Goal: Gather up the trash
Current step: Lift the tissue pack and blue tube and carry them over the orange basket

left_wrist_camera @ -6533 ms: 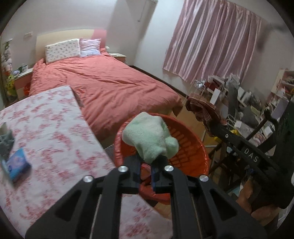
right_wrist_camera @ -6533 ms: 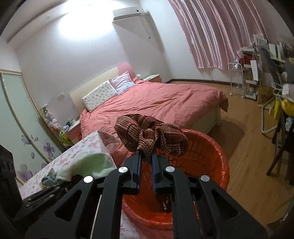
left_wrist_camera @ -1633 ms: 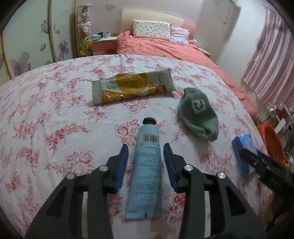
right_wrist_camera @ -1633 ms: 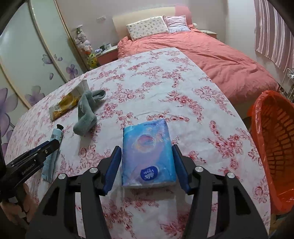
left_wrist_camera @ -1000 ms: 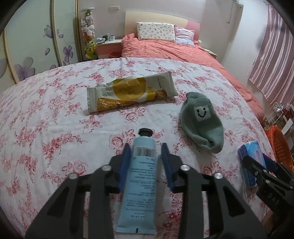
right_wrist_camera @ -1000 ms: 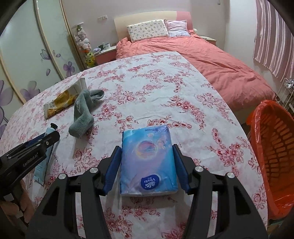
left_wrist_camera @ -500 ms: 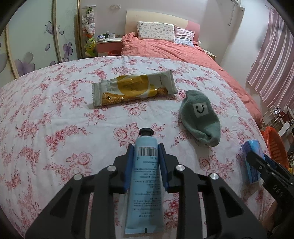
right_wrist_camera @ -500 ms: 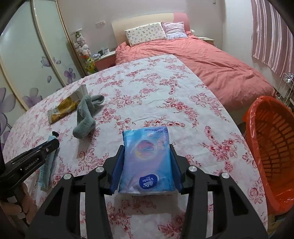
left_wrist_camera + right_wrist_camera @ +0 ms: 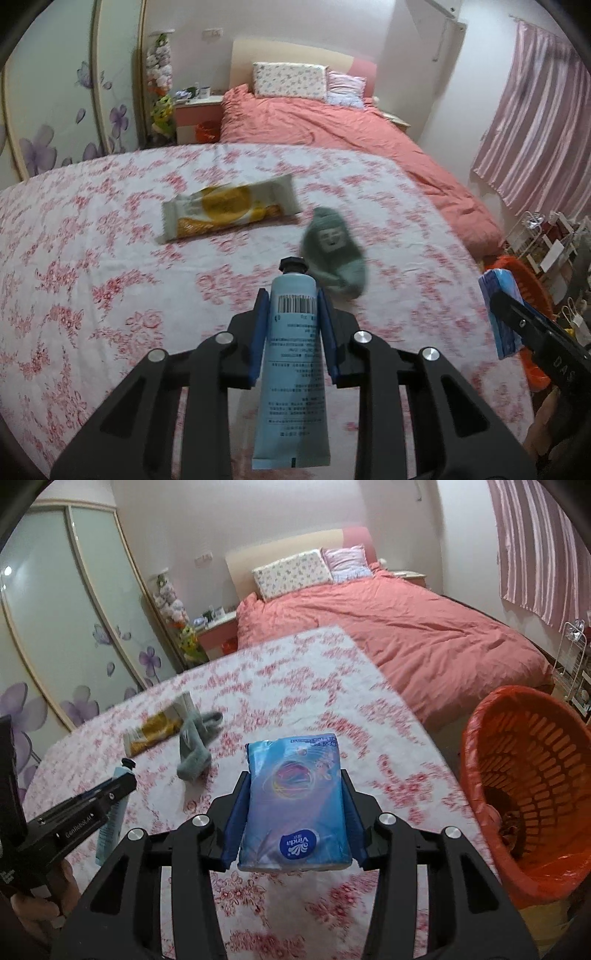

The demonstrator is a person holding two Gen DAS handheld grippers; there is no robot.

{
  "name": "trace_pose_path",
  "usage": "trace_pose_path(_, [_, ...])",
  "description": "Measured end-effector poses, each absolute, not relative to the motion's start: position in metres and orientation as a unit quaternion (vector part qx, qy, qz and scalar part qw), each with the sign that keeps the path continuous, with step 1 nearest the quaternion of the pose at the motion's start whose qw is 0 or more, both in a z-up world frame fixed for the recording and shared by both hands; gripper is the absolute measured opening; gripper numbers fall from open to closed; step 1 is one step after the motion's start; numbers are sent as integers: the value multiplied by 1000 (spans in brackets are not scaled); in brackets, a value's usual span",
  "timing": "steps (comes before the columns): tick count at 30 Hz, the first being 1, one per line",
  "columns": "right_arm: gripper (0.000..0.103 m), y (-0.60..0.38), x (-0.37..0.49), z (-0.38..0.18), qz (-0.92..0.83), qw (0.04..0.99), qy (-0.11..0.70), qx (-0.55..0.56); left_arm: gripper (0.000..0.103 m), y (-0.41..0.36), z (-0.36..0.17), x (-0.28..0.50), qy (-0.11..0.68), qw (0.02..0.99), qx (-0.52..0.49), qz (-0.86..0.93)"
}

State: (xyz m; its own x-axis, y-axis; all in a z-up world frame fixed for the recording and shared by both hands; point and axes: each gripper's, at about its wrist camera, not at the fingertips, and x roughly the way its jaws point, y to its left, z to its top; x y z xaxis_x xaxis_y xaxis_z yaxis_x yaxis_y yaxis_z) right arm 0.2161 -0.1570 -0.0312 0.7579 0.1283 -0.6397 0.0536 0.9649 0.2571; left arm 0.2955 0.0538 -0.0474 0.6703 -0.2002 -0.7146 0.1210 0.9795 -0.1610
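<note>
The trash here is small things on a table (image 9: 92, 266) with a cloth of red flowers, and beside its right edge stands an orange basket (image 9: 532, 775) lined with a red bag; at the bottom of the basket lies some dark checked cloth, only partly visible. Behind the table, past its far edge, is a bed (image 9: 406, 627) with a salmon cover and two pillows.

On the table, toward the far left part, lies a snack wrapper (image 9: 229, 212), white and yellow, flat on the cloth; just beside its right end lies a grey-green sock (image 9: 334, 251) with a small face patch; the picture is blurred there, so I cannot tell if they touch.

The right gripper (image 9: 293, 812) is closed on a blue tissue pack (image 9: 295, 805); the blue pads press its two long sides, and the pack appears lifted above the cloth, near the right edge of the table and close to the basket.

The left gripper (image 9: 293, 332) is clamped on a light blue tube (image 9: 293, 369) with a black cap; the cap points forward toward the sock, the flat crimped end points back to the camera, and the barcode faces up; the tube is over the near middle of the table.
</note>
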Motion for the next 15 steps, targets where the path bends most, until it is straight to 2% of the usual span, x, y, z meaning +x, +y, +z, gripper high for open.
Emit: trace_pose_path(15, [47,-240,158,13,-50,953,245,168,27,-54,8,255,347,912,-43,-213])
